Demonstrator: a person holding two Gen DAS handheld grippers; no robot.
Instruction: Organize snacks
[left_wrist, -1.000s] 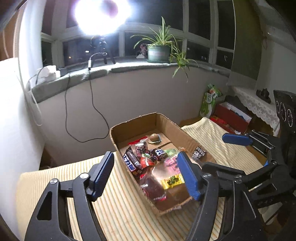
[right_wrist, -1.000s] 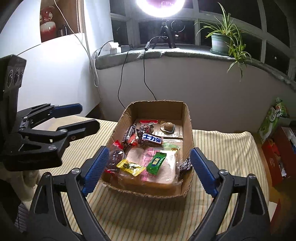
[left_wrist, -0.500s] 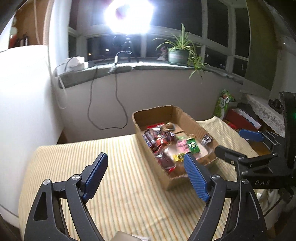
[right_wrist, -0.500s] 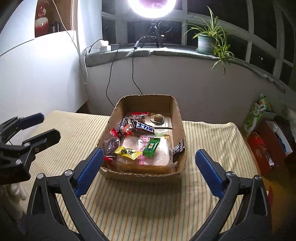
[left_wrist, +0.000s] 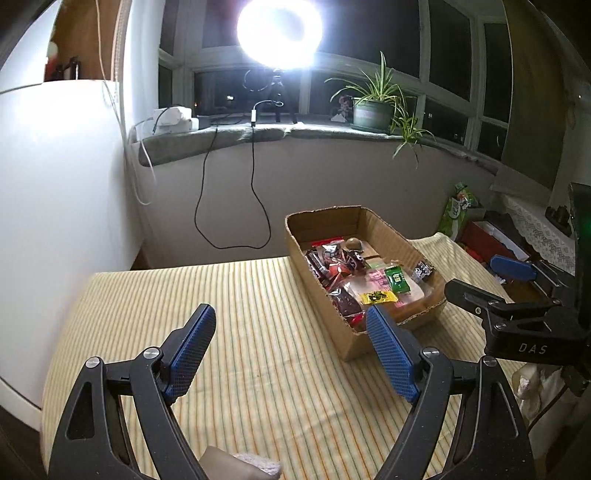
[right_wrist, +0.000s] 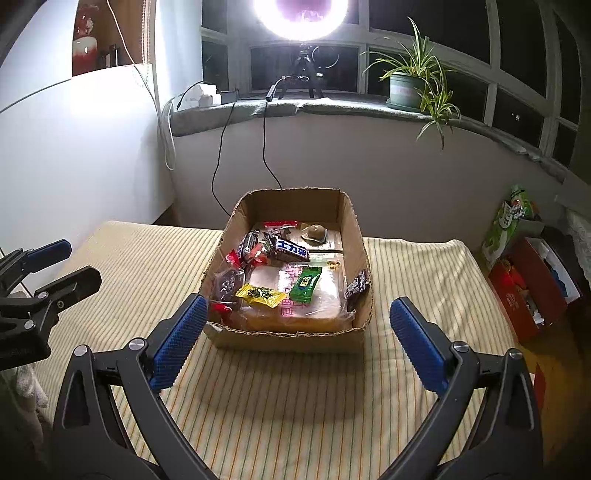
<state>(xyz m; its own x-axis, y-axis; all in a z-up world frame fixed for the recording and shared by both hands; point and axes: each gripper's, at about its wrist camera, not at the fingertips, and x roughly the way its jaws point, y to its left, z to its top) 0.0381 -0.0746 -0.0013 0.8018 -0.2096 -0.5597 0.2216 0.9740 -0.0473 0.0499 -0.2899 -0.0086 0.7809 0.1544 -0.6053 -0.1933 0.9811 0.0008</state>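
Note:
An open cardboard box (right_wrist: 356, 236) sits on a striped tablecloth (right_wrist: 280, 398); it also shows in the left wrist view (left_wrist: 295, 236). It holds several wrapped snacks: a green packet (right_wrist: 304, 283), a yellow packet (right_wrist: 261, 295), a blue-and-white bar (right_wrist: 292, 248), a large bread pack (right_wrist: 295, 314). A dark packet (right_wrist: 356, 286) leans on the box's right wall. My right gripper (right_wrist: 295, 343) is open and empty, just short of the box's near wall. My left gripper (left_wrist: 291, 349) is open and empty, left of the box.
A ring light (right_wrist: 301, 14) and potted plant (right_wrist: 406, 86) stand on the windowsill. A white wall (left_wrist: 55, 184) is on the left. Red boxes (right_wrist: 532, 288) and a green bag (right_wrist: 511, 221) sit on the floor at the right. The tablecloth (left_wrist: 221, 295) is bare left of the box.
Both grippers have pulled back from the box, which now looks smaller and farther. The left gripper has swung left. Both stay open and empty.

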